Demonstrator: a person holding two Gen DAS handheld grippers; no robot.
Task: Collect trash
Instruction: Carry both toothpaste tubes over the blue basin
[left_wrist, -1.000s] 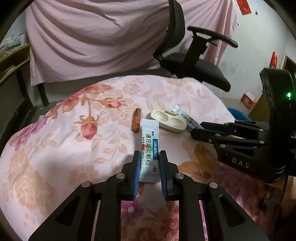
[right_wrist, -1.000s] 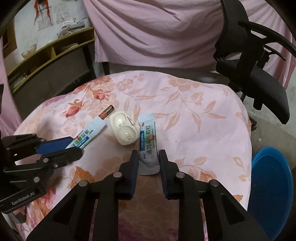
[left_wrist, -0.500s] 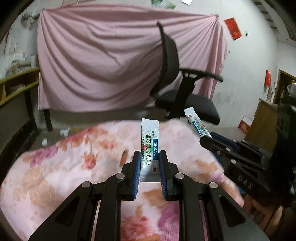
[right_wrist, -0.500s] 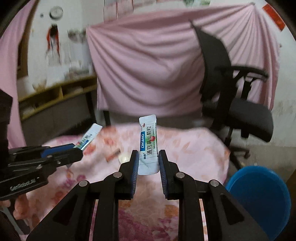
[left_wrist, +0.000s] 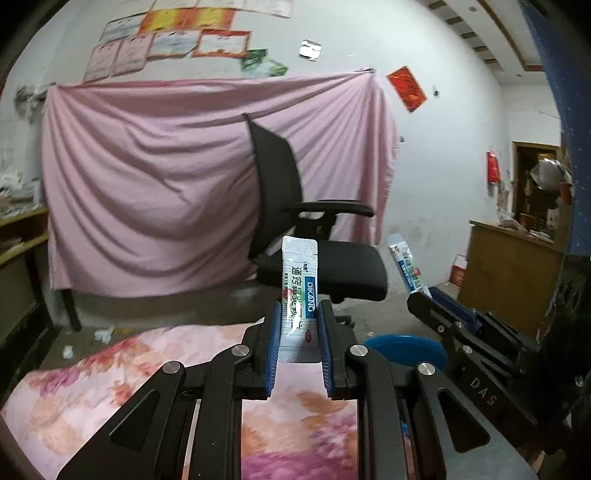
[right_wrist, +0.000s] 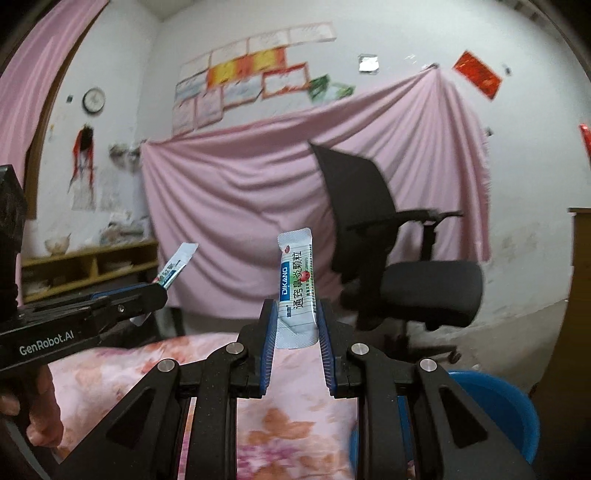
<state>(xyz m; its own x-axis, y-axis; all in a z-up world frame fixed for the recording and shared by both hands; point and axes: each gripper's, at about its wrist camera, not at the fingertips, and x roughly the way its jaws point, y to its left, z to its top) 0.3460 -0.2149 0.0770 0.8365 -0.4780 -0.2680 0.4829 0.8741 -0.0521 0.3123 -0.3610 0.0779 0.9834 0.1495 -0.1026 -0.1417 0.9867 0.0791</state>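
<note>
The lower end of the sachet (left_wrist: 298, 295) in my left gripper (left_wrist: 298, 332) sits hidden between the pads. My blue basin (right_wrist: 495, 410) is cut off behind the right gripper's (right_wrist: 297, 332) frame (only a slice shows). The flowered cloth (left_wrist: 110, 373) is smeared by blur, and the wall papers (right_wrist: 251, 70) are too small to read.

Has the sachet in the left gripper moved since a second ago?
Yes. The sachet, clamped in the left gripper, has gone up: it lay on the floral cloth and now stands against the office chair.
</note>
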